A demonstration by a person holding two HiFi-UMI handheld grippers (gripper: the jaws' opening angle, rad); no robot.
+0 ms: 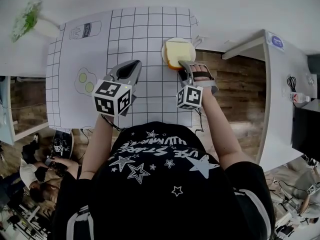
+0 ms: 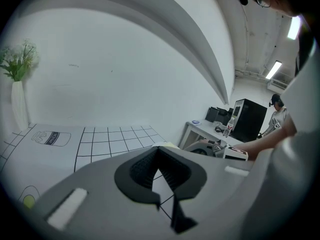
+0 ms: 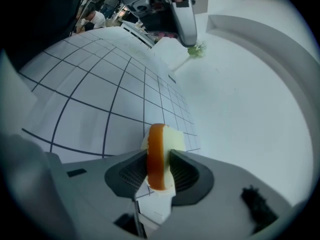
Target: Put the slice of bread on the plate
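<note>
The left claw (image 1: 129, 70), left of centre in the head view, was closed on nothing and well apart from the work. Right of it, the right claw (image 1: 185, 68) held the slice of bread (image 1: 179, 51) by its near crusted edge, one pad on each face, jaws partly apart. The slice stretched straight ahead from this claw and lay over the plate (image 1: 164, 54) at the upper middle of the table (image 1: 145, 29); the plate carried nothing else. I judged only the release remained.
</note>
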